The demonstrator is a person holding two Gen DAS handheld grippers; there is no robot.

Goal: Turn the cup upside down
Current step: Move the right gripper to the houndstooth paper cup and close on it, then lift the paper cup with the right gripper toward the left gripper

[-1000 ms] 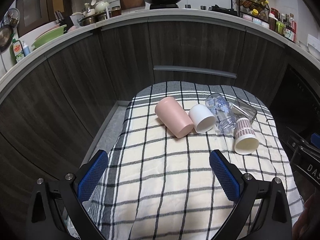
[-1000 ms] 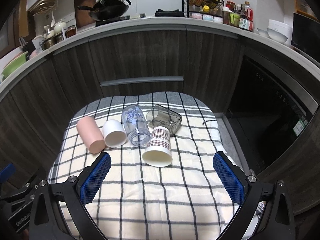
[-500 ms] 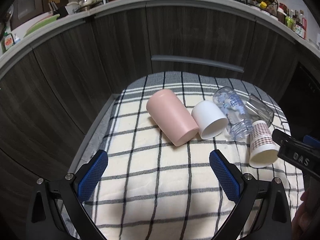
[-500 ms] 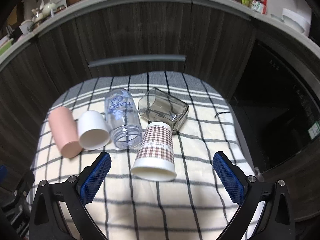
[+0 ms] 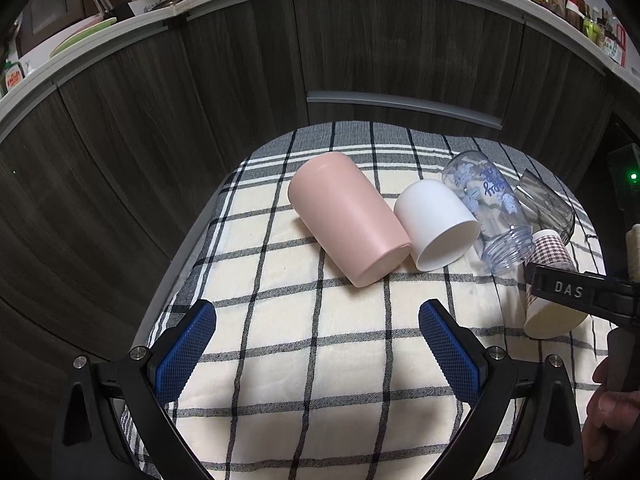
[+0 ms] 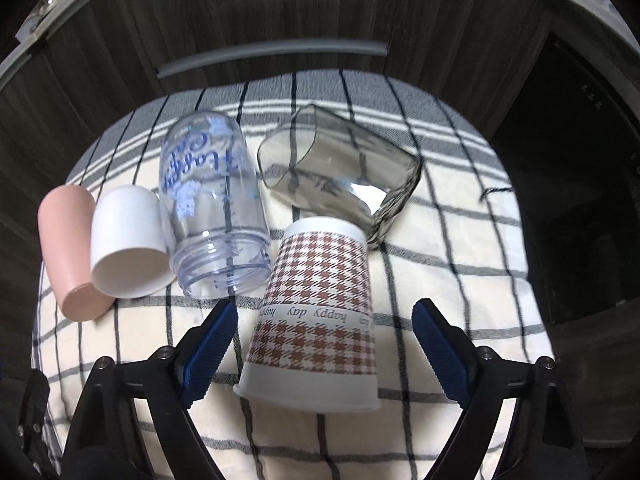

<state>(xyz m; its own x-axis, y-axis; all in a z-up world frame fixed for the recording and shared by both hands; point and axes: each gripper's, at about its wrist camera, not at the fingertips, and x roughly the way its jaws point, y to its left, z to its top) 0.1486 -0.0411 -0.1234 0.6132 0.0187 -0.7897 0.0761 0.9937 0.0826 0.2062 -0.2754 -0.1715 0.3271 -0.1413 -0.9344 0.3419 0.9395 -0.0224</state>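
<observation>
Several cups lie on their sides on a checked cloth. A pink cup and a white cup lie ahead of my open, empty left gripper. A brown houndstooth paper cup lies with its rim toward me, between the fingers of my open right gripper; the pads are apart from it. In the right wrist view the pink cup and white cup lie at the left. The paper cup is partly hidden behind the right gripper in the left wrist view.
A clear plastic bottle with blue print and a smoky square glass lie just behind the paper cup. Dark wood cabinet fronts with a grey handle stand behind the cloth. A dark appliance is at the right.
Both grippers have moved forward and down toward the cups. The right gripper now straddles the paper cup. The left gripper has closed in on the pink cup.
</observation>
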